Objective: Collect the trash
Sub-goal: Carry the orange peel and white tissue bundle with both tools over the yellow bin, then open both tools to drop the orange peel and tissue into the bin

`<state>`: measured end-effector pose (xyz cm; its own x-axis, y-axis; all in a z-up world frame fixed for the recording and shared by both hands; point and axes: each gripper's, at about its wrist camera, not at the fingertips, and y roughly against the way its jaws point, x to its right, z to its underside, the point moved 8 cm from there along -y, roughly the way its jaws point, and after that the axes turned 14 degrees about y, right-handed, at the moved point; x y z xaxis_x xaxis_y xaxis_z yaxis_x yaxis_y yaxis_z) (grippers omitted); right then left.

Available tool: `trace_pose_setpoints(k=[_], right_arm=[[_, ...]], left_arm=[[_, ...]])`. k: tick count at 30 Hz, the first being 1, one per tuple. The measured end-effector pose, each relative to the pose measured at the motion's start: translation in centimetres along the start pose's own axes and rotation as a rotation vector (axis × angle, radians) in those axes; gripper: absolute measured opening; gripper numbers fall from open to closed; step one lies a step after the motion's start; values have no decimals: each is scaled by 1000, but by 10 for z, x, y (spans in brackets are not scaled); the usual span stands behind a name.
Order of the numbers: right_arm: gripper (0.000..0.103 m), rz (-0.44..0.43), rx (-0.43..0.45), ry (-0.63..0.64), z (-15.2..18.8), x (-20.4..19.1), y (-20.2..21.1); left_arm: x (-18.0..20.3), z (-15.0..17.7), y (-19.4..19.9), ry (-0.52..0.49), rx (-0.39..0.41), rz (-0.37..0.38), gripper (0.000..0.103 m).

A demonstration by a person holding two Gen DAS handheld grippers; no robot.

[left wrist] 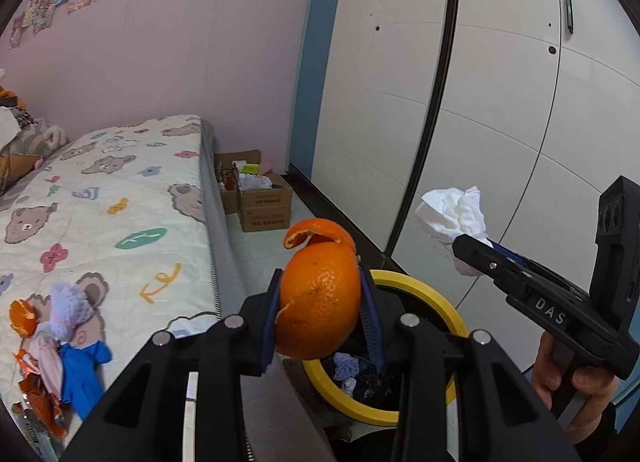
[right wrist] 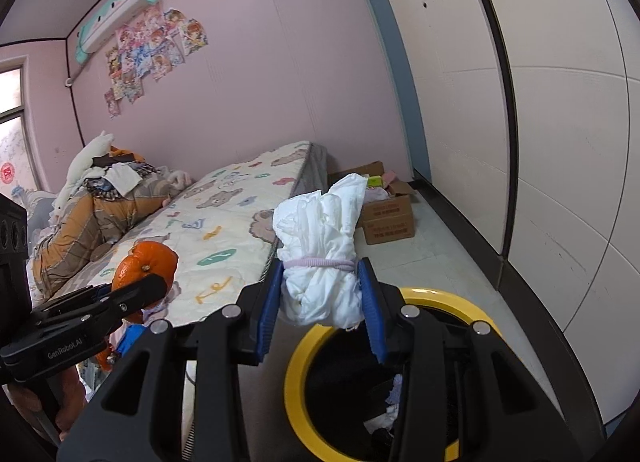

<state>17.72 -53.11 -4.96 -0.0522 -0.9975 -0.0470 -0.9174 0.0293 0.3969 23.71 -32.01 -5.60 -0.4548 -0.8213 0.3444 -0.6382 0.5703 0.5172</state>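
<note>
Both grippers are loaded above the bin (right wrist: 298, 390), which already holds scraps. The left gripper (left wrist: 320, 302) clamps an orange peel (left wrist: 320, 294) over the rim at 9 o'clock; the right gripper (right wrist: 322, 294) grips a tissue wad (right wrist: 324, 246) near 12 o'clock. Neither is dropped yet. On the bed (left wrist: 132, 198), at 8 o'clock in the left view, peel (left wrist: 22, 316), a blue glove (left wrist: 82, 374) and wrappers (left wrist: 40, 402) remain; roughly half looks done.

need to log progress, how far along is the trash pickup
Done: the yellow-rimmed bin already holds some scraps. In hand: left gripper grips orange peel, right gripper a tissue wad, both above the bin. Left: peel, wrappers and blue glove on the bed.
</note>
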Motion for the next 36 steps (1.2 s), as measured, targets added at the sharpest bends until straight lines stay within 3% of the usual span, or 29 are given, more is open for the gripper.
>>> trace_pose_setpoints(k=[13, 23, 28, 30, 33, 34, 36], right_arm=[[36, 66, -136, -68, 45, 49, -30], [37, 52, -214, -130, 71, 61, -49], [41, 69, -218, -139, 69, 60, -53], [43, 78, -217, -148, 69, 63, -50], [50, 88, -217, -168, 69, 68, -47], [53, 92, -215, -175, 69, 70, -46], [54, 104, -210, -188, 71, 73, -40]], left_arm=[[25, 35, -71, -29, -153, 12, 34], [30, 60, -94, -10, -244, 14, 34], [32, 64, -94, -12, -251, 14, 36], [33, 64, -93, 3, -255, 28, 40], [33, 59, -88, 16, -230, 38, 58], [33, 57, -85, 20, -219, 41, 70], [34, 55, -80, 23, -205, 47, 74]])
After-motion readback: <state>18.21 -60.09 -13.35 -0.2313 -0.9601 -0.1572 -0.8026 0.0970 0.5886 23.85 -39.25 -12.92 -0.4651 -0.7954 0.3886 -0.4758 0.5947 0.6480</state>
